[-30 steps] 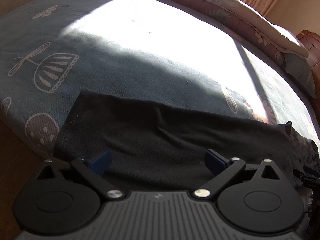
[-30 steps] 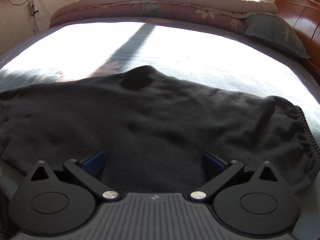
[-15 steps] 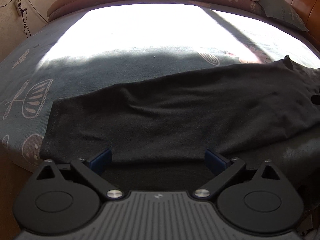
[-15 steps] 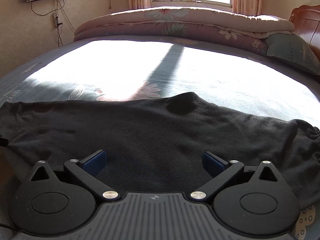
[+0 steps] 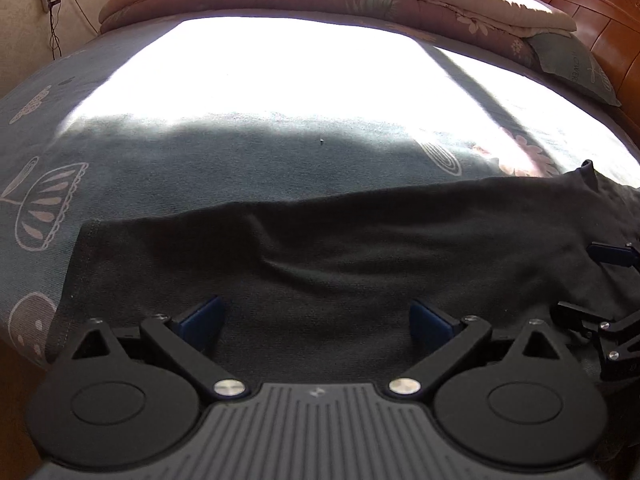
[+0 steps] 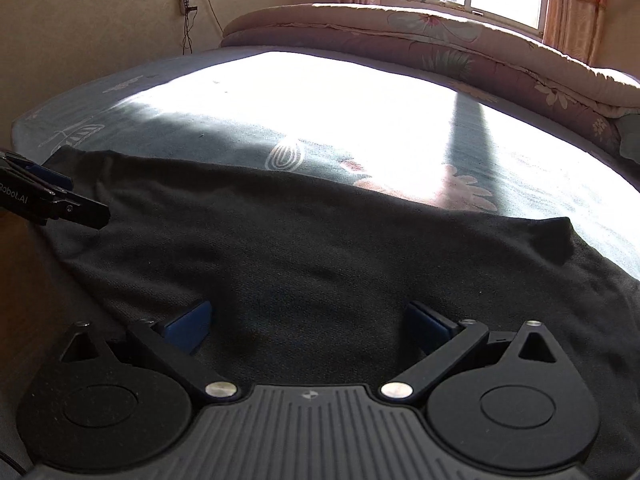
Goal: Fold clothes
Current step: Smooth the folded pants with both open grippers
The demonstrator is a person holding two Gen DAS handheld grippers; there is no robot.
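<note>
Left gripper [image 5: 316, 318]: jaws spread wide, holding nothing, above dark garment [image 5: 360, 248]. Right gripper [image 6: 308, 320]: jaws equally wide, empty, over same garment. Garment lies flat along near edge of bed [image 5: 240, 152]; hem at 9 o'clock in left view. Folded quilt [image 6: 440, 40] at 12 o'clock.

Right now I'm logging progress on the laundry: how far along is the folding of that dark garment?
Barely started. Done: the dark garment lies spread lengthwise along the near edge of the bed, mostly flat with some wrinkles. In hand: nothing; the left claw and right claw are both open over the cloth, gripping none of it. Left: every fold, since no fold shows in either view.
</note>
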